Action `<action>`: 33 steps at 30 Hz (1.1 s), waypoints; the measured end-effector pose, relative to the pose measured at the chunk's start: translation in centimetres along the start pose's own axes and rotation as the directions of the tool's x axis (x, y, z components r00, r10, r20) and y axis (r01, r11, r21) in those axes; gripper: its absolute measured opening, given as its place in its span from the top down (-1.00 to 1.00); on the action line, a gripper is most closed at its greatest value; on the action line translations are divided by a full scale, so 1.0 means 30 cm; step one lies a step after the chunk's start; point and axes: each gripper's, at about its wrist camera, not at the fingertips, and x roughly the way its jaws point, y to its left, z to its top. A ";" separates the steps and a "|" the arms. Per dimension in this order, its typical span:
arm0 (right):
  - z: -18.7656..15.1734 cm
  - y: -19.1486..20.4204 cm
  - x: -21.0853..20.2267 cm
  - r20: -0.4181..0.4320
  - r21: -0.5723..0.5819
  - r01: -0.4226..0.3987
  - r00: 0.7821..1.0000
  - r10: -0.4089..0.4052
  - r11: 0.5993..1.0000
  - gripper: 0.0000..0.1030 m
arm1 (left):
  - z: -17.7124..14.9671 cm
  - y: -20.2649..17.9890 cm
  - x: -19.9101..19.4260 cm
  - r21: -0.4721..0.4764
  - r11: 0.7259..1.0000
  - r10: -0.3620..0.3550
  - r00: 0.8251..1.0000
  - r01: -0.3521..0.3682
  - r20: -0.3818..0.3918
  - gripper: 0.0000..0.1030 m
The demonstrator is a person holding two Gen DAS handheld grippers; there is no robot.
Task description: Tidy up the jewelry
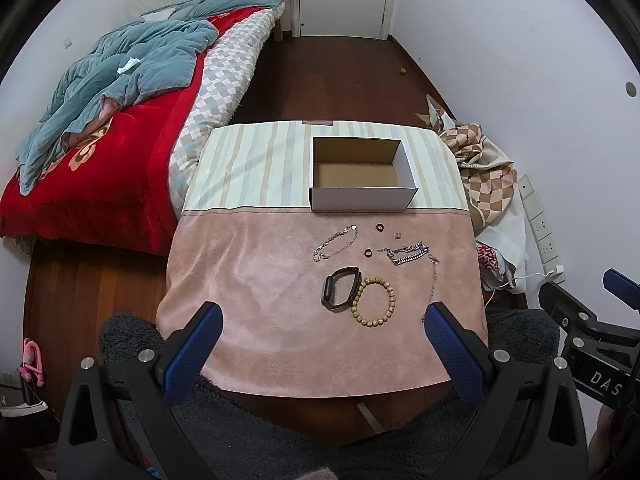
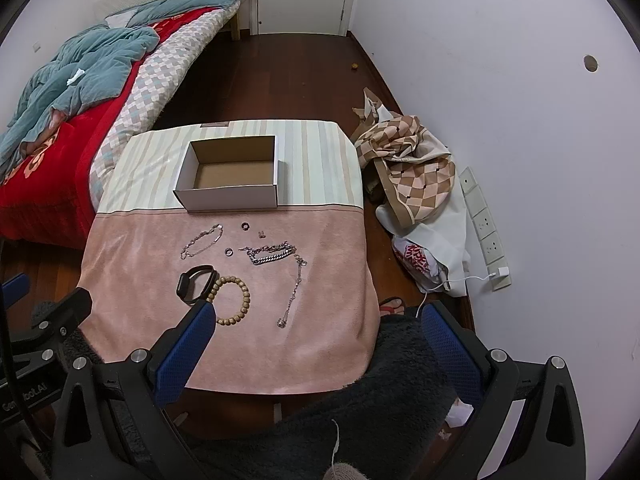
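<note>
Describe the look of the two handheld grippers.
Both match: the left gripper and right gripper have black angular frames with silver bolts and blue textured pads on the fingers. White lettering marks each body: "DAS" on the right's, a partly hidden word on the left's.

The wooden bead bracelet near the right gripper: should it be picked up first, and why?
Probably yes. The open right gripper hovers nearest the round wooden bead bracelet, which lies flat on the pink cloth touching the black smartwatch band. The white cardboard box is empty, so lowering onto the bracelet seems a sensible first move.
</note>
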 end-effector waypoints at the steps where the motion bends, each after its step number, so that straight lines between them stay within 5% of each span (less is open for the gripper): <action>1: 0.000 -0.001 0.000 0.000 0.001 -0.001 1.000 0.001 1.000 -1.00 | 0.000 -0.001 -0.001 0.000 1.000 0.000 1.000 0.000 0.000 -1.00; 33: -0.004 -0.012 -0.024 0.015 0.006 0.003 1.000 -0.004 1.000 -1.00 | 0.015 -0.006 -0.035 0.006 1.000 0.000 1.000 0.000 0.022 -1.00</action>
